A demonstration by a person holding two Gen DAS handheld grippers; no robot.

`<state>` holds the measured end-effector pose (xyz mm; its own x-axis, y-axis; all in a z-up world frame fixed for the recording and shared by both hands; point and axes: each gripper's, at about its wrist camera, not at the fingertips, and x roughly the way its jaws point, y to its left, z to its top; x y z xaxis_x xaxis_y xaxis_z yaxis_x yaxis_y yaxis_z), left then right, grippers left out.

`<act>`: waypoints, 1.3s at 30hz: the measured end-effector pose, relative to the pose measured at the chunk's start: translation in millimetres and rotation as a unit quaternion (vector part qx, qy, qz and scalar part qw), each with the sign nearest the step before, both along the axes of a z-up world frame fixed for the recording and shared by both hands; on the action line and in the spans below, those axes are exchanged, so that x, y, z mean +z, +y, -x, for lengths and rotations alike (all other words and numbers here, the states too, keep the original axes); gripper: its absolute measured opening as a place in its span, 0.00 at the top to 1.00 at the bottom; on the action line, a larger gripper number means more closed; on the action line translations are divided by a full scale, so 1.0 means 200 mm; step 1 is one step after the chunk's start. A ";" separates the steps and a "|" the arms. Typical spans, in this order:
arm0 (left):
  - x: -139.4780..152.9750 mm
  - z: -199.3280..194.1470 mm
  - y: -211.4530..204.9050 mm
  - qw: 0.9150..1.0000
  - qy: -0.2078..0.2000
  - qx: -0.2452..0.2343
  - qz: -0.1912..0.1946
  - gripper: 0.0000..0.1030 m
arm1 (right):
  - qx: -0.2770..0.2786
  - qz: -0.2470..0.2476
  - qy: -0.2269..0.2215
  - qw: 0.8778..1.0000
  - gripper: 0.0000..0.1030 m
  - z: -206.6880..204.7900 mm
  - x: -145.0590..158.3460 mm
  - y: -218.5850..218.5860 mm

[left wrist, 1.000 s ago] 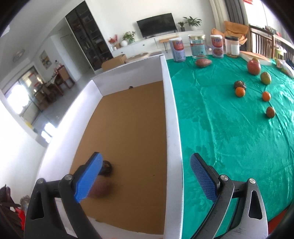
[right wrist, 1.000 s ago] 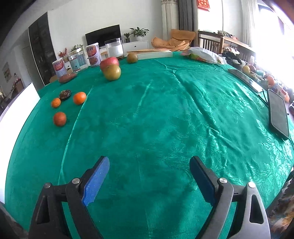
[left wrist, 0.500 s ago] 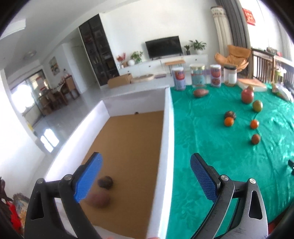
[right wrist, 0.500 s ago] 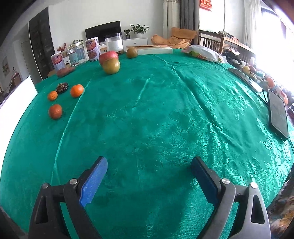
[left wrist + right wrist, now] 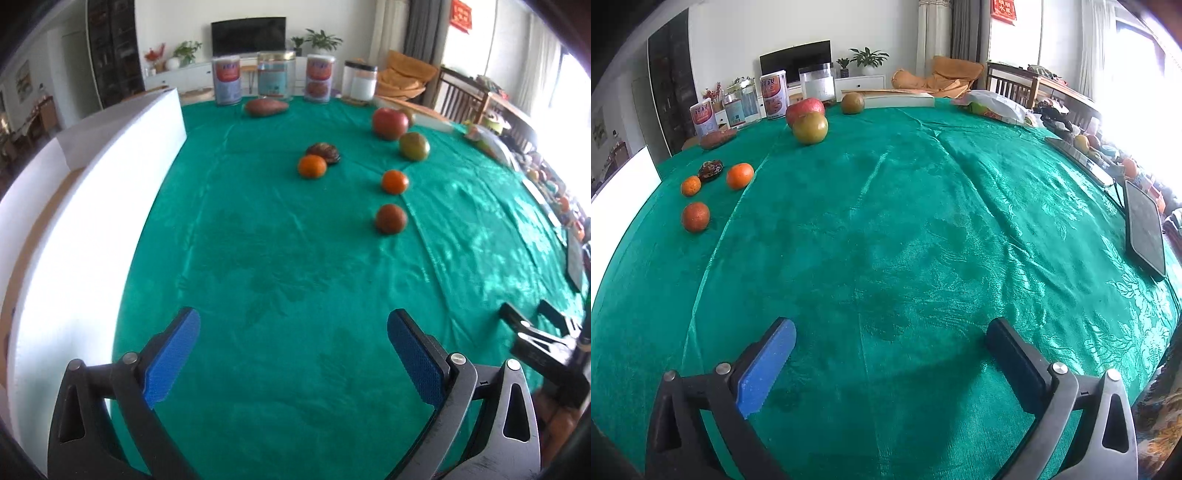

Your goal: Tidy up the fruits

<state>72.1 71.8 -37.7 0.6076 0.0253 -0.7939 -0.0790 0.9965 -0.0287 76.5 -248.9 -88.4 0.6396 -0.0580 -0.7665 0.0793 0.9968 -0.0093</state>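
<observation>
lying crosswise: sweet potato point(image 5: 266, 108)

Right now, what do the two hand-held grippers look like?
The left hand-held gripper and the right hand-held gripper look alike: two black fingers with triangular cut-outs and round silver bolt heads, each tipped with a flat, textured blue pad. On the right one, the right-side pad looks nearly black in shadow. No cables, sleeves or hands show.

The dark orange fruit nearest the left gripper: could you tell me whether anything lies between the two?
Nothing visible does. Only bare green tablecloth lies between the open, empty left gripper and the dark orange fruit; the other fruits sit beyond it.
</observation>
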 end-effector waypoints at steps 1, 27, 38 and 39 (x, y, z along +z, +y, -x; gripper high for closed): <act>-0.04 -0.03 0.01 1.000 -0.003 0.010 -0.008 0.01 | 0.000 0.000 0.000 1.000 0.00 0.00 0.00 0.00; -0.22 -0.19 0.10 0.999 0.013 0.028 -0.012 0.00 | 0.000 0.001 -0.001 1.000 0.00 0.01 -0.01 -0.01; -0.22 -0.19 0.10 0.999 0.013 0.028 -0.012 0.00 | 0.001 0.001 -0.001 1.000 0.00 0.01 -0.01 -0.01; -0.22 -0.19 0.10 0.999 0.013 0.028 -0.012 0.00 | 0.001 0.001 -0.001 1.000 0.00 0.01 -0.01 -0.01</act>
